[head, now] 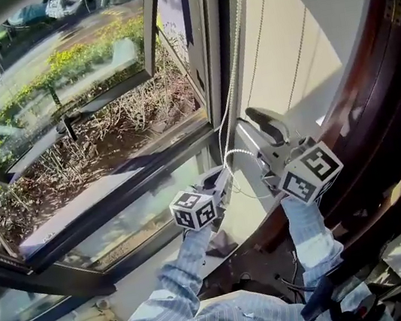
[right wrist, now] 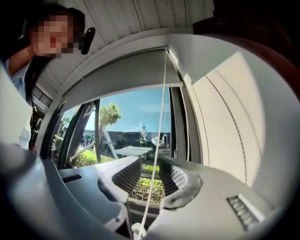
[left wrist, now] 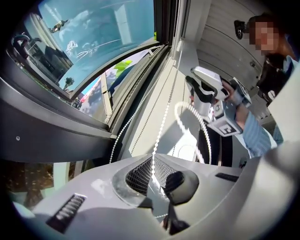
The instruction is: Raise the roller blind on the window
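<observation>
Head view showed the left claw (head: 217, 180) clamped on the bead chain (head: 231, 105) low at frame centre. The right claw (head: 254, 128) sat just above it, spread wide, with the chain running between its pads untouched. Judged mid hand-over-hand pull: next the right claw needs to close on the chain and draw down. The roller blind (right wrist: 124, 70) appeared only in the right gripper view, upper centre, covering just the window top. Which strand raises it was unclear.

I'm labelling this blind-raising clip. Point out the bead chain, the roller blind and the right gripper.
bead chain (left wrist: 161, 127), left gripper view: on the straight strand, mid-length.
roller blind (right wrist: 124, 74), right gripper view: on the middle of its grey fabric.
right gripper (right wrist: 149, 164), right gripper view: midway between its open jaw tips.
</observation>
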The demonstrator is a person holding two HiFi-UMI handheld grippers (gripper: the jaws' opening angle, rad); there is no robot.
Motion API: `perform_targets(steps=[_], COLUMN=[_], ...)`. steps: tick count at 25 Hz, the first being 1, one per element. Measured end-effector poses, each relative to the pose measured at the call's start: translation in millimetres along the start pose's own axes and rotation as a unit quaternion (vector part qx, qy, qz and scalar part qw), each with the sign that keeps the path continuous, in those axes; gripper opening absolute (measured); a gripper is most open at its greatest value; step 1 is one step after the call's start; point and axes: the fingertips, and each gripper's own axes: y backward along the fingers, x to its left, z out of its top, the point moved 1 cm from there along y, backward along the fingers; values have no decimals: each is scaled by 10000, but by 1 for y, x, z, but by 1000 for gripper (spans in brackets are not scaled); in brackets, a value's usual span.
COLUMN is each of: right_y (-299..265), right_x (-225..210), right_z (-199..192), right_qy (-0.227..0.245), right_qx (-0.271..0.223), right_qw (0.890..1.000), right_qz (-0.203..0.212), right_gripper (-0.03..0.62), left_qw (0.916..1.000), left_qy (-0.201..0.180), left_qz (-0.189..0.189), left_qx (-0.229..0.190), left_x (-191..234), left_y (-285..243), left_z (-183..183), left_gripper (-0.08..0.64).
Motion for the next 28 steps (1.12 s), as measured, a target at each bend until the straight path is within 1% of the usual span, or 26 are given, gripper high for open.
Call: perform_targets(steps=[2,4,6,8,11,12,13,14,16,17,19,21,23,25,28], right_y=[-13,-25,-31,-36,-45,-46,-46,-43,-36,-34,-31,-28,-26,-25,-20], right_x=[-9,-13,-13,-12,-16,-19,-20,-21,-21,-21,-23,-24,-22,-19,-10], right_z=[19,31,41,48,49,49,50,51,52,53,52,47,33,8,-48], right_qy=[34,87,37,-4,88,130,113,2,-367,-462,-337,-126,-116,-194,-353], right_qx=[-99,-160,-298,-437,-400,-387,-425,-522,-786,-883,-975,-1011,-949,-736,-201], right_qw=[9999,9998,9995,9990,9992,9992,9990,9986,9962,9950,9946,9945,9949,9965,9982], right_qz=[6,-3,42,89,4,-42,-64,-51,-2,-11,-123,-248,-306,-336,-438], right_gripper=[100,100,100,98,95,71,31,21,15,14,14,12,12,12,12], left_qw=[10000,10000,10000,9999,9999,9999,9999,9998,9998,9998,9997,9996,9993,9983,9930], left_qy=[2,-22,-39,-40,-48,-44,-36,-23,21,34,41,118,310,513,813], left_qz=[-42,-60,-89,-115,-138,-150,-161,-173,-200,-213,-239,-255,-229,-118,172], left_qx=[49,47,20,19,41,39,31,21,-14,-41,-91,-87,27,261,835], left_x=[-1,-2,-5,-8,-10,-11,-12,-13,-14,-14,-13,-12,-8,-1,15], left_y=[-1,1,2,4,4,3,2,1,3,4,4,5,6,9,22], left_z=[-1,-1,-1,-3,-4,-3,-3,-4,-5,-5,-4,-6,-19,-43,-97], left_gripper=[11,11,10,11,11,11,11,11,11,11,11,11,11,11,11])
